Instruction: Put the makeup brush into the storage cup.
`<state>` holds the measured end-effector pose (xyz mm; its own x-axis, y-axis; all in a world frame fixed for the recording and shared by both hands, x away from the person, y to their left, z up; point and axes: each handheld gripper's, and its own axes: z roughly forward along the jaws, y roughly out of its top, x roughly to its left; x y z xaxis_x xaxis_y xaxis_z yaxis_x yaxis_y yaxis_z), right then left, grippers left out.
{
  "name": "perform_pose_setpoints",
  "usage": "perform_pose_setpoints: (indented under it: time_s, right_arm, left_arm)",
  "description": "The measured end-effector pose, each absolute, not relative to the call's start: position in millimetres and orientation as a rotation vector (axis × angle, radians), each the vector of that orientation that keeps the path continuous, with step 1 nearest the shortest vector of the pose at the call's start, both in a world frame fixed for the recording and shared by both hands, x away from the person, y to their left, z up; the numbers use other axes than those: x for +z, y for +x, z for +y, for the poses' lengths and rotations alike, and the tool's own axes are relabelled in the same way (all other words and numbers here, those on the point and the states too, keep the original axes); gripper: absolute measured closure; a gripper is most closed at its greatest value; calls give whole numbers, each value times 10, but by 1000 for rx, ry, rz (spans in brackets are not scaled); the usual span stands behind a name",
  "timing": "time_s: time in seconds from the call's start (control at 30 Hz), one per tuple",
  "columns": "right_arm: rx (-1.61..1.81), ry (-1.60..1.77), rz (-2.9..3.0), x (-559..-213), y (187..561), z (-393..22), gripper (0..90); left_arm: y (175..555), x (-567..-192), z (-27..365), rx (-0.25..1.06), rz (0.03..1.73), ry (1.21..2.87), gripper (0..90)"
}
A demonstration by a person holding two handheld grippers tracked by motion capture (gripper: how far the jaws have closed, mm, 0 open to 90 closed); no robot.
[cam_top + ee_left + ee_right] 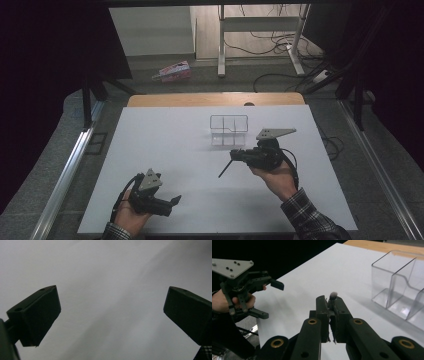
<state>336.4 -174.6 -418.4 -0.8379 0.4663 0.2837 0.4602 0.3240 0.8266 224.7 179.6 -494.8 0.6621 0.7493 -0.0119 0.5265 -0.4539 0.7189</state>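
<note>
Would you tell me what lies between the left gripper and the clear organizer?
Nothing: in the high view, bare white table separates the left gripper from the organizer.

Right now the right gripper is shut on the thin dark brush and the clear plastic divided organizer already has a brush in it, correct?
Not quite. The clear plastic divided organizer is empty, as the high view shows. The right gripper is indeed shut on the thin dark brush.
</note>
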Motion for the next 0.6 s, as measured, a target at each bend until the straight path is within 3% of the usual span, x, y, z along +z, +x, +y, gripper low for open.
perform_pose_setpoints:
  time_s: [0.6]
  right_arm:
    - [1572, 904, 2473, -3975, 3625, -1794, 847]
  left_arm:
    - [2180, -4946, 1977, 445, 1029, 2140, 1]
